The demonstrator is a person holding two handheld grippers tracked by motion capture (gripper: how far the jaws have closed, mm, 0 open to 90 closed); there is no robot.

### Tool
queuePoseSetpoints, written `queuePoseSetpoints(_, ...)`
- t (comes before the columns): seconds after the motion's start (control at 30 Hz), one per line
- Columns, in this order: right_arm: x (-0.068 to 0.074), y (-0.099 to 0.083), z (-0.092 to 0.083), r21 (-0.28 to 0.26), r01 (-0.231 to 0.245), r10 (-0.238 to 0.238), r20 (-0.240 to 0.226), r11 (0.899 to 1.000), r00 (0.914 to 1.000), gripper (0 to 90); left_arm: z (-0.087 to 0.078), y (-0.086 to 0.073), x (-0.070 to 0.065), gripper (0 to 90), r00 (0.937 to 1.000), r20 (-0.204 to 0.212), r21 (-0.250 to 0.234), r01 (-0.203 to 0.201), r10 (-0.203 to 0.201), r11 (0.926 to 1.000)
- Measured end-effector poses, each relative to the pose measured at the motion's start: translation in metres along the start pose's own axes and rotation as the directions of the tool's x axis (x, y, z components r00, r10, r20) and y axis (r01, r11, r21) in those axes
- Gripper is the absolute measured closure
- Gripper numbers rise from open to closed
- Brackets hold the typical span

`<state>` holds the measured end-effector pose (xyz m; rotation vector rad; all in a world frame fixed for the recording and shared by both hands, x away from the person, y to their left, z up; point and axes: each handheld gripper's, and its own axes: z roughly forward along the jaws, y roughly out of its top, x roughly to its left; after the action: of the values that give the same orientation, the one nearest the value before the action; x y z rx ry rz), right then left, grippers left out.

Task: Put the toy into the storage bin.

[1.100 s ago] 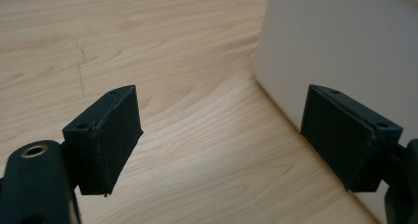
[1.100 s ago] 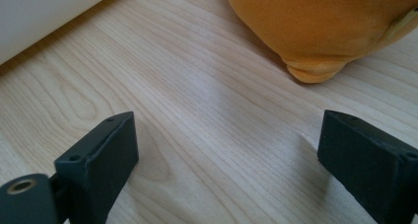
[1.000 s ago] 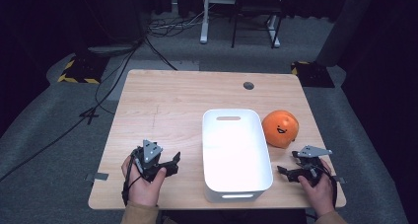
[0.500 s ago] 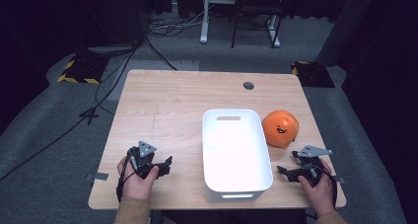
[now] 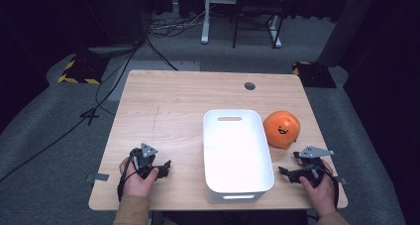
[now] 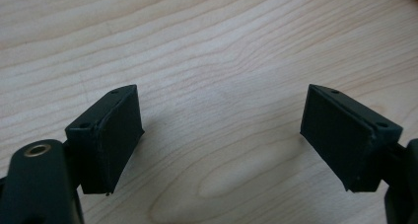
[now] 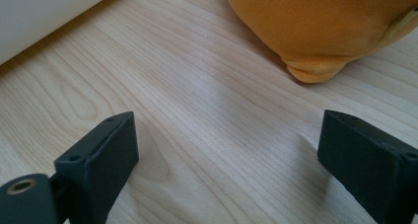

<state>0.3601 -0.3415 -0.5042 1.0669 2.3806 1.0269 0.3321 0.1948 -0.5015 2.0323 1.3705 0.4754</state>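
An orange plush ball (image 5: 281, 129) with a smiling face rests on the wooden table (image 5: 168, 111), right of a white tub (image 5: 237, 195). My left gripper (image 5: 166, 168) is low over the table's near left part, held in a hand. Its jaws stand open (image 6: 222, 135) over bare wood. My right gripper (image 5: 289, 164) sits near the front right corner, just in front of the ball. In the right gripper view its jaws are open (image 7: 226, 160) with nothing between them. The ball (image 7: 320, 21) lies a little beyond them, and the tub's wall (image 7: 44, 12) is at the upper left.
A round grey cable cap (image 5: 250, 85) sits in the table's far edge. Cables (image 5: 124, 71) run over the grey floor behind the table, and a chair base (image 5: 237, 31) stands farther back. A small metal bracket (image 5: 98, 177) sticks out at the table's left front edge.
My left gripper has sunk toward the table and shifted slightly left. The right gripper, ball and tub have not moved.
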Motion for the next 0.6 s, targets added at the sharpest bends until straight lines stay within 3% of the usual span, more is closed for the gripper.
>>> queuePoseSetpoints(0.2, 0.0000, 0.0000, 0.0000, 0.000, 0.000, 0.000, 0.000, 1.000, 1.0000, 8.5, 0.0020, 0.0005, 0.0022, 14.7, 0.9997, -0.024, -0.010, -0.005, 0.005, 0.9999)
queuePoseSetpoints(0.33, -0.0004, 0.0001, -0.0001, 0.002, 0.004, -0.004, 0.002, 1.000, 1.0000, 8.5, 0.0043, 0.0027, 0.0039, 12.4, 0.9990, -0.039, -0.009, 0.023, -0.023, 0.9997)
queuePoseSetpoints(0.6, -0.0003, 0.0001, -0.0001, 0.002, 0.004, -0.004, 0.001, 1.000, 1.0000, 8.4, 0.0075, 0.0061, 0.0075, 10.4, 0.9991, -0.037, -0.004, 0.020, -0.020, 0.9998)
